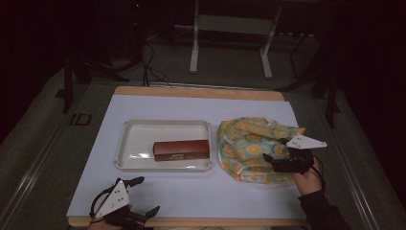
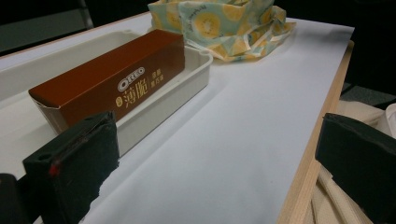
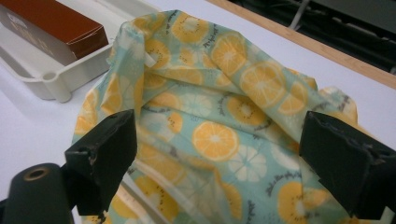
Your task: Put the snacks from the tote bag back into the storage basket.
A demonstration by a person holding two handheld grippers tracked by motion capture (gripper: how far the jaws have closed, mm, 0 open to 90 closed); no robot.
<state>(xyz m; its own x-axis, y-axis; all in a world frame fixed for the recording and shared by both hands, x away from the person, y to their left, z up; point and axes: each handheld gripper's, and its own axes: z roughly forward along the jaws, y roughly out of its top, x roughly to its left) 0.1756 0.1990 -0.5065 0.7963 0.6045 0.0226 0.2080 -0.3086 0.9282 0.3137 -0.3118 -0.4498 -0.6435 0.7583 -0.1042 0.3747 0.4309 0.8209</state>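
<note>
Fruit-print cloth (image 1: pixel 251 146), one crumpled piece, lay on the table (image 1: pixel 191 196) just right of the single white tray (image 1: pixel 136 139); the right gripper (image 3: pixel 219 154) hovered at its near edge, jaws spread wide on either side of the folds, gripping nothing; whatever the cloth covered was hidden; one brown Oreo box (image 2: pixel 112 79) lay in the tray; the left gripper (image 1: pixel 143 196) sat by the table's near edge, jaws released.

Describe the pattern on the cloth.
Pale teal cloth printed with orange and kiwi slices; the right gripper view shows it best.
</note>
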